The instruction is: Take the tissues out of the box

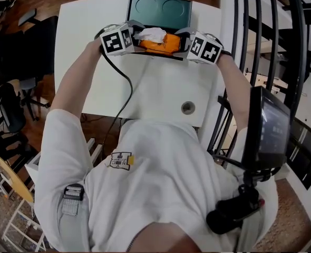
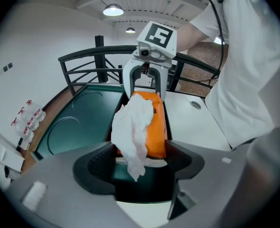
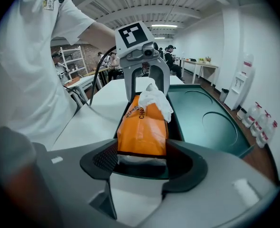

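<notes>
1. Two claws on one item: the orange tissue pack (image 1: 163, 45) lies lengthwise between the left gripper (image 1: 136, 40) and the right gripper (image 1: 181, 42). It sits at the near rim of the green tray (image 1: 159, 7) on the white table (image 1: 161, 88). Whether it is lifted or resting cannot be told.
2. Right gripper: jaws narrowed onto one end of the pack, pads flush against both orange sides. Judged a firm hold.
3. Left gripper: jaws wide, with the pack's other end and the loose white tissue (image 2: 130, 132) between them. No clear press by the pads.
4. Risk: if the left jaws close here, they likely catch wrapper and tissue together, so a pull would drag the whole pack rather than the sheet.
5. Risk: the soft wrapper may crumple or slip from the right pads under a pull, because the hold is at the very end.
6. Risk: the tissue could tear if pinched only by a corner.
7. View differences:
   - Left gripper view alone shows the tissue drooping over the pack's end toward the jaws.
   - Right gripper view alone shows the wrapper's print and the tissue rising from the top at the far end.
   - Head view alone shows both grippers facing each other.
</notes>
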`<action>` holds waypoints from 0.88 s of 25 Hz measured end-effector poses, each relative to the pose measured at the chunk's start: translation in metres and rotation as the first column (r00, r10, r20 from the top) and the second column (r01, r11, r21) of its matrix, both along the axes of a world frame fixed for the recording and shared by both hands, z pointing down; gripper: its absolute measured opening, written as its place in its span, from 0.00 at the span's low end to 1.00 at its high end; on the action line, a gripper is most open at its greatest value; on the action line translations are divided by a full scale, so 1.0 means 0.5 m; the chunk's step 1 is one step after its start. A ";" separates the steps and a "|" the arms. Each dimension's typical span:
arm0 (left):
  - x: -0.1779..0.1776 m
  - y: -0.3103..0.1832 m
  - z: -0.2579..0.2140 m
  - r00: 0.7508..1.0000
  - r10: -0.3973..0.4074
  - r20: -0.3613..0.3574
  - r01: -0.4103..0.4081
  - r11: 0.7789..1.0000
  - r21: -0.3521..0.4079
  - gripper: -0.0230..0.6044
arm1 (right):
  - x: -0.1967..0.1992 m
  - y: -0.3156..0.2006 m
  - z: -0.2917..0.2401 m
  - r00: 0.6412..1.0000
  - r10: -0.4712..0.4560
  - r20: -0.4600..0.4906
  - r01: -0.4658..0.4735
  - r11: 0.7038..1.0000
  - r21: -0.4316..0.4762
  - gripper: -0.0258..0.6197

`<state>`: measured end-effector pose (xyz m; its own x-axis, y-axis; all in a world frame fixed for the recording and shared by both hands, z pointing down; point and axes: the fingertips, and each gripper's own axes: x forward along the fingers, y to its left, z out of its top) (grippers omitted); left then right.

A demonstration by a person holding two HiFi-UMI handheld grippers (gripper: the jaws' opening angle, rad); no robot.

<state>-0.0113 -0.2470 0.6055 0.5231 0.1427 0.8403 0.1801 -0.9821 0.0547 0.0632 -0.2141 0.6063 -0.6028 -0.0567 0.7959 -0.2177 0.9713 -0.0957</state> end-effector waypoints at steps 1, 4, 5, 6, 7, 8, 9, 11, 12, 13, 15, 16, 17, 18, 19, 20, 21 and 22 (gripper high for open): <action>-0.001 -0.001 -0.004 1.000 -0.004 -0.004 0.004 1.000 0.004 0.56 | -0.001 -0.001 -0.005 1.000 -0.001 0.001 0.001 1.000 0.007 0.48; -0.003 -0.002 -0.024 1.000 -0.014 -0.022 0.015 1.000 0.012 0.55 | -0.003 -0.002 -0.025 1.000 -0.004 0.007 0.004 1.000 0.030 0.47; -0.003 -0.001 -0.033 0.999 -0.016 -0.028 0.017 1.000 0.019 0.55 | -0.003 -0.001 -0.034 1.000 -0.005 0.009 0.005 0.999 0.041 0.47; -0.003 -0.001 -0.045 0.999 -0.017 -0.034 0.018 0.999 0.028 0.55 | -0.002 -0.002 -0.046 1.000 -0.008 0.010 0.007 0.999 0.053 0.47; -0.003 -0.001 -0.060 0.999 -0.018 -0.042 0.019 0.999 0.040 0.55 | -0.002 -0.002 -0.059 1.000 -0.010 0.009 0.009 0.998 0.067 0.47; -0.004 -0.001 -0.076 0.999 -0.018 -0.050 0.021 0.998 0.054 0.55 | -0.003 -0.002 -0.075 1.000 -0.012 0.009 0.012 0.996 0.084 0.47; -0.007 0.000 -0.094 0.998 -0.019 -0.058 0.023 0.997 0.070 0.55 | -0.006 -0.002 -0.092 1.000 -0.015 0.009 0.014 0.995 0.102 0.47; -0.019 0.004 -0.132 0.997 -0.017 -0.070 0.024 0.994 0.106 0.55 | -0.018 0.001 -0.129 1.000 -0.020 0.008 0.019 0.990 0.143 0.47; -0.029 0.007 -0.151 0.997 -0.016 -0.075 0.025 0.992 0.125 0.55 | -0.028 0.004 -0.147 1.000 -0.023 0.009 0.022 0.986 0.163 0.47; -0.041 0.011 -0.170 0.997 -0.015 -0.080 0.027 0.989 0.144 0.55 | -0.040 0.008 -0.164 1.000 -0.027 0.011 0.025 0.983 0.183 0.47; -0.074 0.026 -0.200 0.997 -0.020 -0.081 0.034 0.984 0.174 0.55 | -0.072 0.021 -0.192 0.999 -0.036 0.019 0.031 0.976 0.214 0.47; -0.094 0.038 -0.210 0.997 -0.026 -0.077 0.039 0.982 0.184 0.55 | -0.091 0.032 -0.200 0.999 -0.041 0.023 0.035 0.974 0.222 0.47; -0.113 0.052 -0.216 0.997 -0.031 -0.072 0.045 0.981 0.189 0.55 | -0.110 0.046 -0.205 0.999 -0.045 0.027 0.038 0.973 0.227 0.47; -0.131 0.069 -0.218 0.997 -0.036 -0.069 0.049 0.980 0.191 0.55 | -0.128 0.062 -0.205 0.998 -0.050 0.031 0.042 0.973 0.226 0.47; -0.147 0.089 -0.215 0.997 -0.040 -0.067 0.052 0.981 0.187 0.55 | -0.145 0.080 -0.201 0.998 -0.055 0.034 0.046 0.974 0.221 0.47; -0.162 0.109 -0.207 0.997 -0.045 -0.065 0.056 0.982 0.179 0.55 | -0.159 0.100 -0.193 0.998 -0.060 0.036 0.051 0.976 0.213 0.47; -0.175 0.130 -0.193 0.997 -0.051 -0.063 0.061 0.984 0.167 0.55 | -0.172 0.121 -0.181 0.997 -0.064 0.038 0.055 0.978 0.202 0.47; -0.186 0.153 -0.176 0.996 -0.057 -0.062 0.066 0.986 0.152 0.55 | -0.184 0.143 -0.165 0.997 -0.068 0.038 0.060 0.980 0.189 0.48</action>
<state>-0.1046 -0.1706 0.5177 0.5746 -0.0199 0.8182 0.1175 -0.9873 -0.1066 -0.0287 -0.1427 0.5237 -0.6440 -0.1629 0.7475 -0.1543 0.9846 0.0817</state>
